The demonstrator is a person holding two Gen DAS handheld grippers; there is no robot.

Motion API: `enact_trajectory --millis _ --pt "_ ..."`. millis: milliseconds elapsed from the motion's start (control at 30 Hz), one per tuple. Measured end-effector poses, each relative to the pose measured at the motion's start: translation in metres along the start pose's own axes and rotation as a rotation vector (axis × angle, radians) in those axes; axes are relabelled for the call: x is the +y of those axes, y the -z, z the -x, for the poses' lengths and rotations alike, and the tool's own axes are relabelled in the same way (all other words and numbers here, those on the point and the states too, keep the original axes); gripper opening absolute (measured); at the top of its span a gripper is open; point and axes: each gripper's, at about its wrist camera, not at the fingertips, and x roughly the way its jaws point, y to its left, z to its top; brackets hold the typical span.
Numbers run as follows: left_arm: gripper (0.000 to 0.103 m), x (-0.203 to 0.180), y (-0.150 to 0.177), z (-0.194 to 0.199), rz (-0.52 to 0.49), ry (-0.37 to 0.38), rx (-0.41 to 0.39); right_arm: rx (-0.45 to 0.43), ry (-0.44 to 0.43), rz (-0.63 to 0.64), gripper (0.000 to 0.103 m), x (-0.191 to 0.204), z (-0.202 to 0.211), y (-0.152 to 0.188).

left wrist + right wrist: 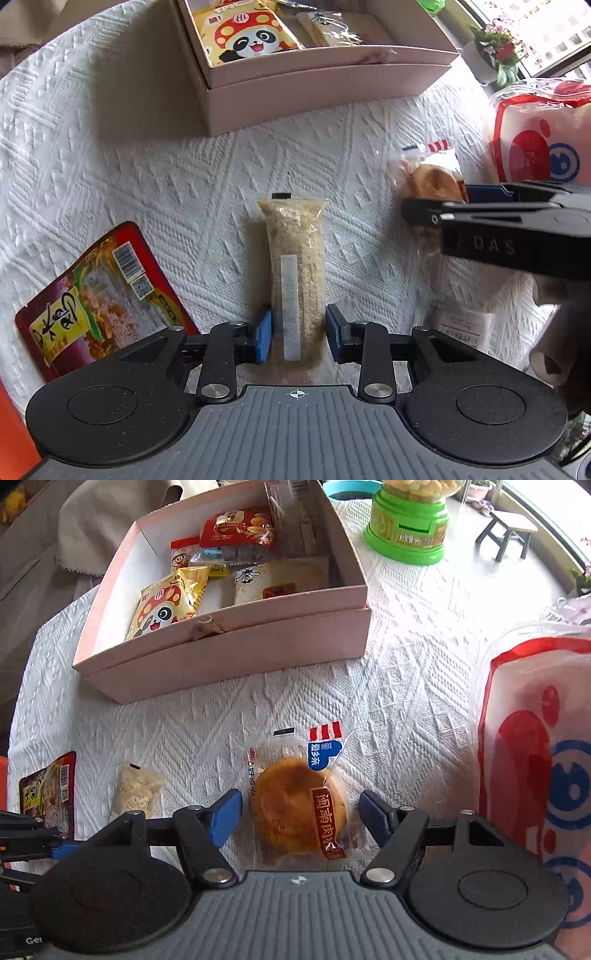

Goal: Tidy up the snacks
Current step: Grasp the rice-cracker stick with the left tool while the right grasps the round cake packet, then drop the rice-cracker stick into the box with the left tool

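Note:
My left gripper [298,338] has its blue pads against both sides of a long clear packet of beige crumbly snack [295,266] that lies on the white cloth; the packet also shows in the right wrist view [135,792]. My right gripper [301,818] is open around a wrapped round golden pastry [299,805], pads apart from it; the pastry also shows in the left wrist view [430,181]. A pink box [236,642] holds several snack packs, among them a yellow panda pack [162,609].
A red flat snack pack [99,299] lies at the left. A large red-and-white bag [535,760] stands at the right. A green candy dispenser [408,524] and a small stool [508,531] are behind the box.

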Motion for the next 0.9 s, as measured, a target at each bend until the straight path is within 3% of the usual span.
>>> enact_trajectory --millis 200,333,467,633,667,700,800,900 --pt "0.035 0.005 -0.001 0.001 0.03 0.02 0.009 0.018 -0.066 0.031 0.055 0.006 0.035 0.034" --pt "0.035 0.003 -0.001 0.001 0.032 0.007 0.014 0.066 -0.054 0.044 0.055 0.005 0.045 0.059" --pt "0.034 -0.003 0.003 0.009 0.071 0.004 -0.028 0.111 -0.027 0.065 0.055 -0.001 0.053 0.076" --pt "0.034 -0.012 -0.002 0.062 0.127 0.072 -0.146 0.076 -0.024 0.09 0.055 -0.009 0.073 0.077" --pt "0.03 -0.015 -0.007 0.078 0.138 0.089 -0.182 0.065 -0.027 0.093 0.055 -0.011 0.076 0.075" --pt "0.008 -0.018 -0.015 0.099 0.14 0.105 -0.235 0.053 -0.03 0.095 0.055 -0.011 0.078 0.071" --pt "0.01 -0.029 -0.048 0.15 0.106 0.106 -0.385 0.016 -0.041 0.095 0.055 -0.014 0.087 0.06" --pt "0.01 -0.036 -0.088 0.176 0.083 0.099 -0.474 -0.014 -0.06 0.096 0.055 -0.017 0.095 0.052"
